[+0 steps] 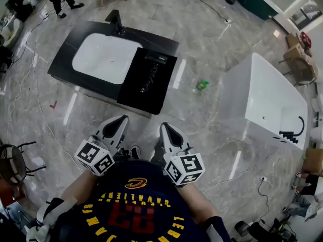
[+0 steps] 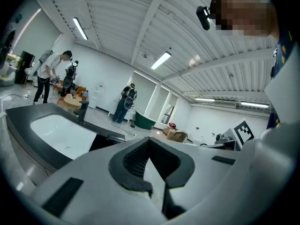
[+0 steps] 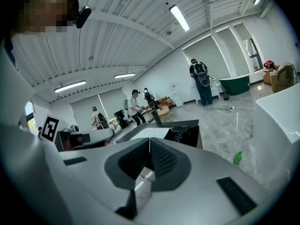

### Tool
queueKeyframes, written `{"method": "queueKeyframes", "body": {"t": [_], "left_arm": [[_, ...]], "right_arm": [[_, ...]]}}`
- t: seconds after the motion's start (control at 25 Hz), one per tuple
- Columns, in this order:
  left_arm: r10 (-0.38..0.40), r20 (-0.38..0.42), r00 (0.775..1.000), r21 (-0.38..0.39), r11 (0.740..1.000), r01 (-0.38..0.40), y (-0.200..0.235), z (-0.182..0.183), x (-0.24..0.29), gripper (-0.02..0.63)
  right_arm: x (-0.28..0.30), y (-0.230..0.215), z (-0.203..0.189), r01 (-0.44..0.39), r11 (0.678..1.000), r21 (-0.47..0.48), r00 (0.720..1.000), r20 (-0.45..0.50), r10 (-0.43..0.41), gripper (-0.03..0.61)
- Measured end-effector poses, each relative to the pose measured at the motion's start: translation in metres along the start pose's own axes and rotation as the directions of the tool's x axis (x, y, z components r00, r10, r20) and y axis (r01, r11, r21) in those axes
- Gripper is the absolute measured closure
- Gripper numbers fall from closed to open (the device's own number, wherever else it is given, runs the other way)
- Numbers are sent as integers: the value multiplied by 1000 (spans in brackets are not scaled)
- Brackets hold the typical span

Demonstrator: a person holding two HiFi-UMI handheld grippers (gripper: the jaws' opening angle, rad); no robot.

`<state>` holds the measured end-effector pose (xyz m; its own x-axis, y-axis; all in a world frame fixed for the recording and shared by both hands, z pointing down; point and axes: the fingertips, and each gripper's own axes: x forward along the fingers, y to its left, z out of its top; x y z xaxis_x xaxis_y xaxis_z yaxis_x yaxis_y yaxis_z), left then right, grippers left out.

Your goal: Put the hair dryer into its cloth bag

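Note:
A black hair dryer (image 1: 151,69) with its coiled cord lies on a black cloth (image 1: 161,92) spread over the right end of a dark counter (image 1: 63,59). Whether that cloth is the bag I cannot tell. Both grippers hang close to the person's body, well short of the counter. My left gripper (image 1: 121,119) has its jaws shut with nothing in them, and so does my right gripper (image 1: 165,127). In the right gripper view the hair dryer (image 3: 183,133) shows beyond the shut tips (image 3: 150,142). The left gripper view shows the shut tips (image 2: 149,140) and the cloth's edge (image 2: 99,142).
A white sink basin (image 1: 105,57) with a black faucet (image 1: 115,21) fills the counter's left part. A white bathtub (image 1: 267,102) stands to the right. A green bottle (image 1: 201,85) lies on the marble floor between them. A dark chair (image 1: 12,163) stands at left. People stand far behind.

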<state>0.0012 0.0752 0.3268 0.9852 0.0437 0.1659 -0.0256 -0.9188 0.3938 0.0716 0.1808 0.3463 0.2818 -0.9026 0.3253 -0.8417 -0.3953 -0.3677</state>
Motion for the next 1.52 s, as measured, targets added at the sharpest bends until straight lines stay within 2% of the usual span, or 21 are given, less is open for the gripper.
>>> {"method": "queueKeyframes", "body": {"t": [0.2, 0.4, 0.68, 0.84, 1.04, 1.2, 1.52], "left_arm": [[128, -33, 991, 39, 991, -127, 29, 2, 63, 611], [213, -73, 974, 31, 977, -211, 59, -3, 121, 609], [337, -153, 929, 93, 941, -326, 105, -28, 161, 588], [335, -221, 916, 110, 942, -318, 126, -49, 173, 552], [259, -356, 898, 121, 966, -230, 140, -87, 192, 491], [225, -451, 863, 131, 974, -185, 154, -117, 212, 478], [249, -589, 769, 141, 968, -206, 176, -152, 248, 374]], "right_arm": [[30, -54, 33, -54, 998, 31, 998, -17, 55, 569], [57, -98, 53, -97, 993, 60, 994, -45, 100, 569], [85, -136, 64, -111, 991, 78, 990, -83, 118, 569], [101, -136, 63, -77, 993, 87, 992, -89, 84, 569], [110, -130, 55, 12, 995, 97, 996, -90, -3, 569], [108, -136, 47, 76, 992, 102, 993, -96, -66, 569], [78, -161, 45, 194, 968, 160, 981, -54, -187, 569]]}}
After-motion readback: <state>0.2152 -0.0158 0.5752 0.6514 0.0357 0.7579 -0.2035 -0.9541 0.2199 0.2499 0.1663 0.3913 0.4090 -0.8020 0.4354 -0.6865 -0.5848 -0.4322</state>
